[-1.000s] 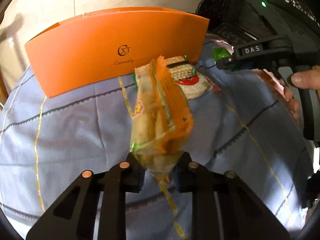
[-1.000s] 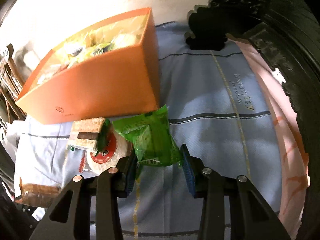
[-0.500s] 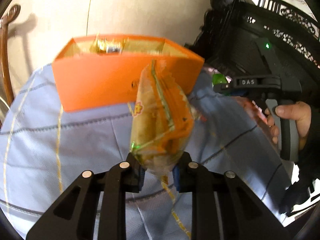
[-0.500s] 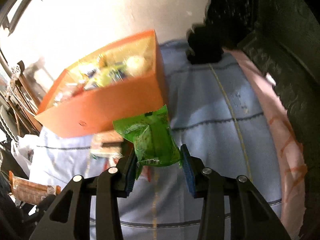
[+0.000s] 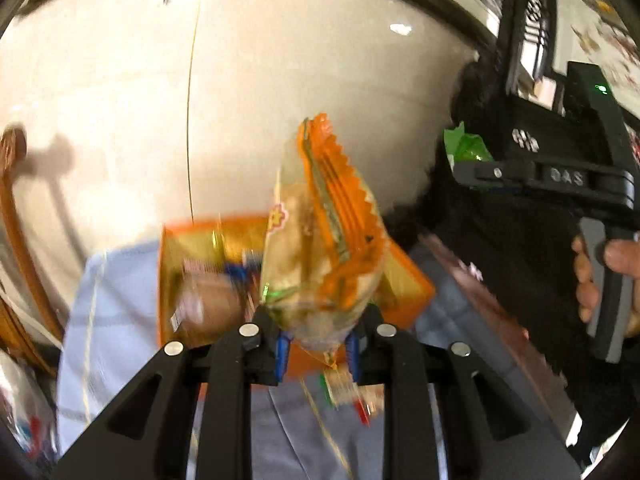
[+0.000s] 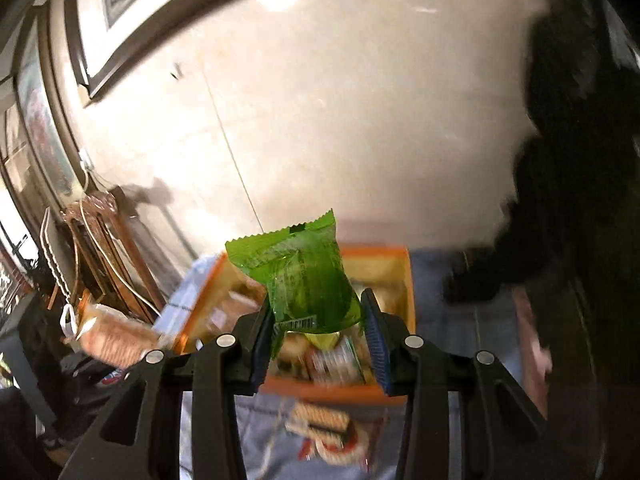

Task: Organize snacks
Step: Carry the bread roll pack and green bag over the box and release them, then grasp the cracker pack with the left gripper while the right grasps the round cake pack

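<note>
My left gripper (image 5: 316,346) is shut on an orange snack packet (image 5: 324,240) and holds it high above the open orange box (image 5: 404,280), which holds several snacks. My right gripper (image 6: 316,340) is shut on a green snack packet (image 6: 304,280) and holds it over the same orange box (image 6: 406,280). The right gripper with its green packet (image 5: 466,152) also shows at the right of the left wrist view. A cracker packet (image 6: 324,428) lies on the blue cloth in front of the box; it also shows in the left wrist view (image 5: 346,392).
The box stands on a table with a blue checked cloth (image 5: 104,320), next to a pale wall (image 5: 280,80). Dark carved furniture (image 6: 580,160) rises at the right. Wooden chairs (image 6: 104,248) and another snack packet (image 6: 116,336) are at the left.
Both grippers have risen and moved forward with their packets, from near the cloth to above the open box. The view now looks down into the box.
</note>
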`<state>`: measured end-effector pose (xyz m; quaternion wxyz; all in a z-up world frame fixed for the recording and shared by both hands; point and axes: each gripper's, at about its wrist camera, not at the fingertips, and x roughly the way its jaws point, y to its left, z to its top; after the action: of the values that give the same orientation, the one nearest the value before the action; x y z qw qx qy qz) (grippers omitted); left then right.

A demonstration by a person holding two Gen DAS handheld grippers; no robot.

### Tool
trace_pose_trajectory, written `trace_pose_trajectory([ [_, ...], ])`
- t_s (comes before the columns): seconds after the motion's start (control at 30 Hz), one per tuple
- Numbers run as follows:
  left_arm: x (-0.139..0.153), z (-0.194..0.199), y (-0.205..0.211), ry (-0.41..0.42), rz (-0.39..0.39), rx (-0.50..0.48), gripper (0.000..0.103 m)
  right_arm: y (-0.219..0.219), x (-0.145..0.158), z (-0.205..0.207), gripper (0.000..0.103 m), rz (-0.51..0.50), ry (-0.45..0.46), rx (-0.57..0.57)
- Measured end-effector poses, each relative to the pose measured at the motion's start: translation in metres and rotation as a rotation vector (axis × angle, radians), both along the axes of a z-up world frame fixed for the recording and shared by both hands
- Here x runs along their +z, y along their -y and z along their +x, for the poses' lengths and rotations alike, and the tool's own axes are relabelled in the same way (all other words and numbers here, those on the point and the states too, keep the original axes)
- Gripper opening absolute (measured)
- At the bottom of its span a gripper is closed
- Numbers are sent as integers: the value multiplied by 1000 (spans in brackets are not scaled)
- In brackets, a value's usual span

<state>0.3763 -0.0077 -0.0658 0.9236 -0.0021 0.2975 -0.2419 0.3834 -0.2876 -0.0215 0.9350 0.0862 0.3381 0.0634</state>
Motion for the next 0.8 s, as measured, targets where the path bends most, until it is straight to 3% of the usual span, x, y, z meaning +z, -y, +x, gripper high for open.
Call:
trace_pose_trajectory([
  [0.13,27,43,7,20,36,12,21,-8,20,42,43,-15,-22,41],
  [0.2,24,73,13,-48,51,34,56,-12,12,64,55,-25,-77,64],
  [0.23,21,83,15,-66,65,71,96,-13,3,74,69,-77,-117,51],
  [0.27,17,89,13,-69,80,122,98,-12,-2,76,78,-119,-127,32],
  [0.3,14,93,11,-74,89,136,99,-9,-10,75,80,-161,-141,5],
  [0.37,7,92,6,-76,102,158,99,0,-20,68,80,-143,-152,-7],
  [0.6,-48,35,3,-96,157,73,99,40,-81,4,83,-81,-199,-85],
  [0.8,-118,-6,44,-221,186,7,99,18,-179,-79,87,-189,-215,-102],
])
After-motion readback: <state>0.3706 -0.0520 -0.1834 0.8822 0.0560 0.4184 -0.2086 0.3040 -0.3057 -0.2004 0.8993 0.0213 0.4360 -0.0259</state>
